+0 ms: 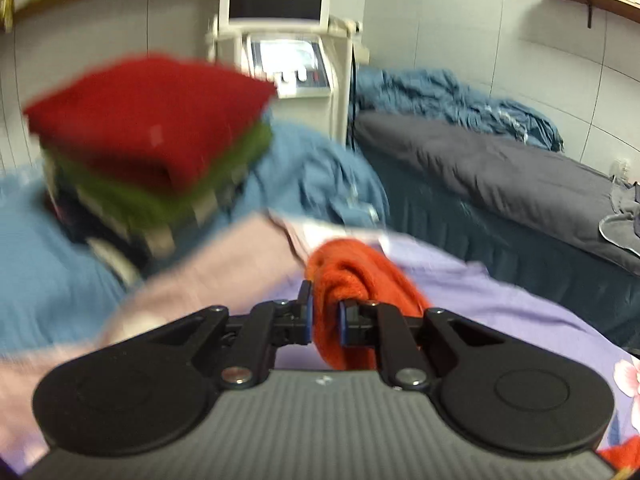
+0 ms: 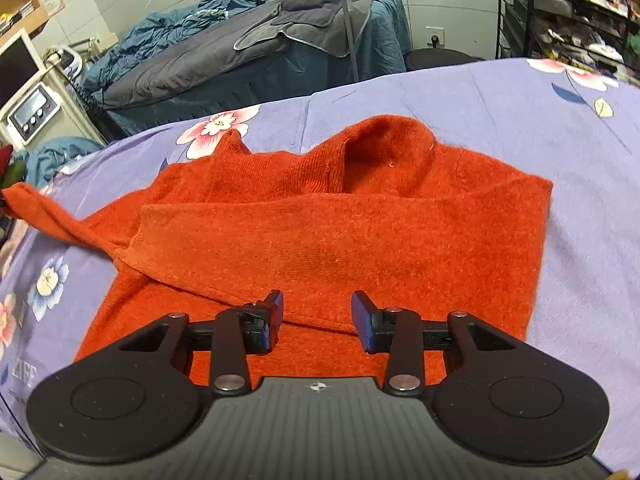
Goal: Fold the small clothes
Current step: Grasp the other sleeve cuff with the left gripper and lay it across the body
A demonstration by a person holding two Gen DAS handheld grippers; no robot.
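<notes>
- Left tool (image 1: pixel 325 312) is clamped on the orange sweater (image 2: pixel 320 232)'s sleeve end, holding it out ready to fold inward.
- Right tool (image 2: pixel 317 312) hovers with its jaws apart and empty over the hem, probably to steady it.

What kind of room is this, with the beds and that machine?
Probably a massage or beauty treatment room, doubling as storage. A narrow skirted treatment bed stands beside a wheeled machine with a screen, and cluttered shelves line the wall.

Left gripper (image 1: pixel 325 316) and right gripper (image 2: pixel 317 316): matte black linkage arms, silver pivot screws, blue-faced finger pads (image 2: pixel 362 316), two round black side discs, and a ribbed grey housing bearing a small white mark.
</notes>
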